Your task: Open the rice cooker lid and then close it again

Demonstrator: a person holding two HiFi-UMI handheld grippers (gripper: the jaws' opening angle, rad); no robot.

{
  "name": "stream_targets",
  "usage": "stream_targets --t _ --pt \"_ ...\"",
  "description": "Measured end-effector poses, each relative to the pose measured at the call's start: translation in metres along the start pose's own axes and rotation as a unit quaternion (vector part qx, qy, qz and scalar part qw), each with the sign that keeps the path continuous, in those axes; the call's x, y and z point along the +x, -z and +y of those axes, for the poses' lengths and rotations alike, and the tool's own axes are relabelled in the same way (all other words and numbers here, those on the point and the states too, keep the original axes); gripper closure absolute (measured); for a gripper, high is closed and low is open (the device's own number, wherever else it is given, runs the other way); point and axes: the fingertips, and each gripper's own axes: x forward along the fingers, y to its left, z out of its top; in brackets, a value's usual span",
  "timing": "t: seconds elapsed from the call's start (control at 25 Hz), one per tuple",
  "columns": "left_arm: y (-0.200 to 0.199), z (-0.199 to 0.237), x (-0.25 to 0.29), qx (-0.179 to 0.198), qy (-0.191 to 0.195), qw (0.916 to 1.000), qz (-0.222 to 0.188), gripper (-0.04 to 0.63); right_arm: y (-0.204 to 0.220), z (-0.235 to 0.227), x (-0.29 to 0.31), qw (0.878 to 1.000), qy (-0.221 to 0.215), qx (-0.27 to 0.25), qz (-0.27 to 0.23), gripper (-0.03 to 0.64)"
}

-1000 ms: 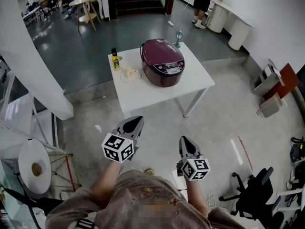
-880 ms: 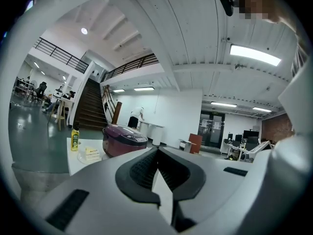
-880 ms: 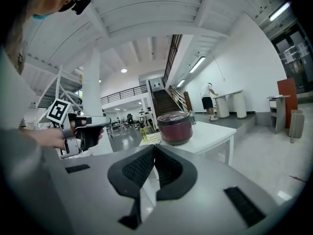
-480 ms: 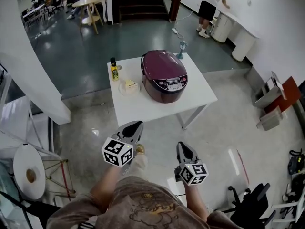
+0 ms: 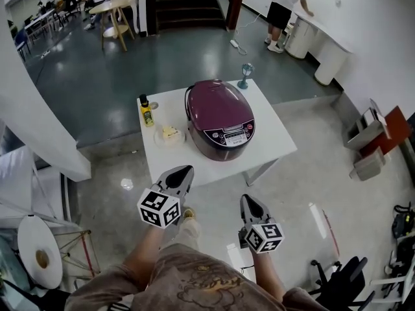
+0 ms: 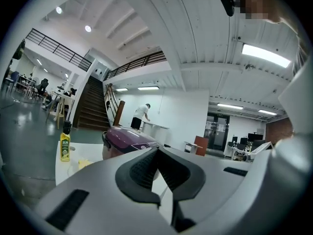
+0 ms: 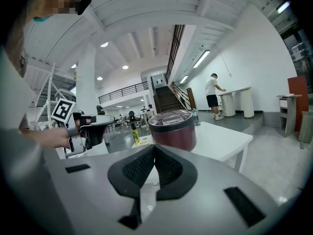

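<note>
Closest, the left tongs [image 5: 184, 172] and the right tongs [image 5: 249, 201] are both shut tight and hold nothing. Farther off, the rice cooker [image 5: 219, 125] sits on the white desk [image 5: 275, 138], well apart from them. Its lid [image 5: 217, 103] is down. I think no step is done yet.

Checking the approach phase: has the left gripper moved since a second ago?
Yes. The left gripper has moved toward the table: its gap to the rice cooker has shrunk.
</note>
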Motion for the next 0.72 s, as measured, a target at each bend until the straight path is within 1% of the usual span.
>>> stream_targets --t 0.28,0.72 --pt "-0.023 0.037 0.061 -0.005 0.006 1.0 -0.007 0.575 -0.033 -0.03 0.061 1.0 0.004 -0.01 0.0 0.614" --pt "-0.052 0.083 0.131 -0.006 0.03 0.9995 0.001 0.575 -0.079 -0.051 0.134 1.0 0.009 -0.02 -0.005 0.614"
